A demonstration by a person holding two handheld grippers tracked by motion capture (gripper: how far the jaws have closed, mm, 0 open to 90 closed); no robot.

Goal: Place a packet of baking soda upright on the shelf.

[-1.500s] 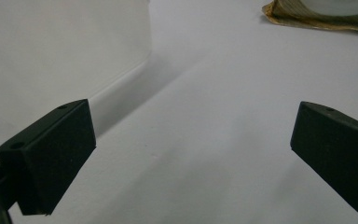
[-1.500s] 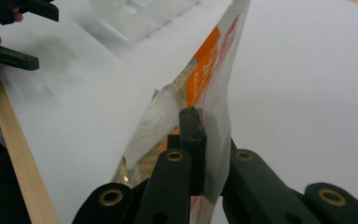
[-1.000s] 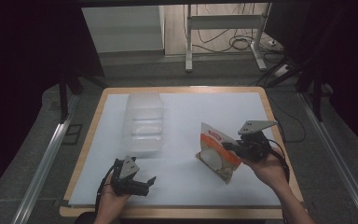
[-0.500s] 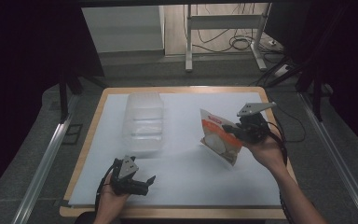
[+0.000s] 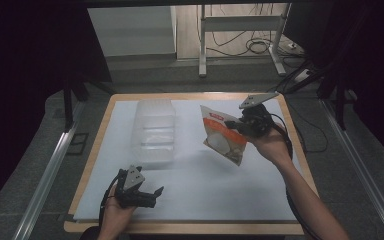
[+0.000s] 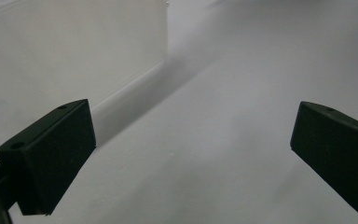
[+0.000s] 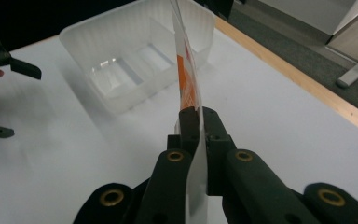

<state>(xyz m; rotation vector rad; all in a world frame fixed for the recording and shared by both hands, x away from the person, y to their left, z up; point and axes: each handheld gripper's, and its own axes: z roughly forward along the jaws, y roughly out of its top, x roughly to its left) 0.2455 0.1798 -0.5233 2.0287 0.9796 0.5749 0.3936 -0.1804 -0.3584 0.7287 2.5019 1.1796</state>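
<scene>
**White-and-orange packet held aloft over the worktop by the right tongs**

White sheeting covers the wooden-edged worktop (image 5: 280, 200), and on it, toward the far left, sits a clear, ribbed plastic container (image 5: 154, 131) with its open top up; in the right gripper view the same container (image 7: 135, 60) shows shallow moulded compartments in its floor, all bare.

The right tongs (image 5: 234, 125) are clamped on a flat white-and-orange plastic packet (image 5: 224, 136); the jaws pinch its right-hand edge, and the packet hangs tilted in the air above the sheet, to the right of the container and apart from it; in the right gripper view the packet (image 7: 186, 88) is seen edge-on, a thin sheet rising from between the two closed black jaws, its orange print just above them; the right hand (image 5: 272, 145) grips the tool from behind, a grey three-cornered plate on top and a black cable looping off toward the worktop's right edge.

The left tongs (image 5: 156, 194) rest low near the front left of the worktop, in the left hand (image 5: 114, 212), pointing to the right; their jaws stand wide apart with nothing between them; the left gripper view looks along them across bare white sheet, with the pale wall of the container (image 6: 74, 56) rising at upper left.
</scene>
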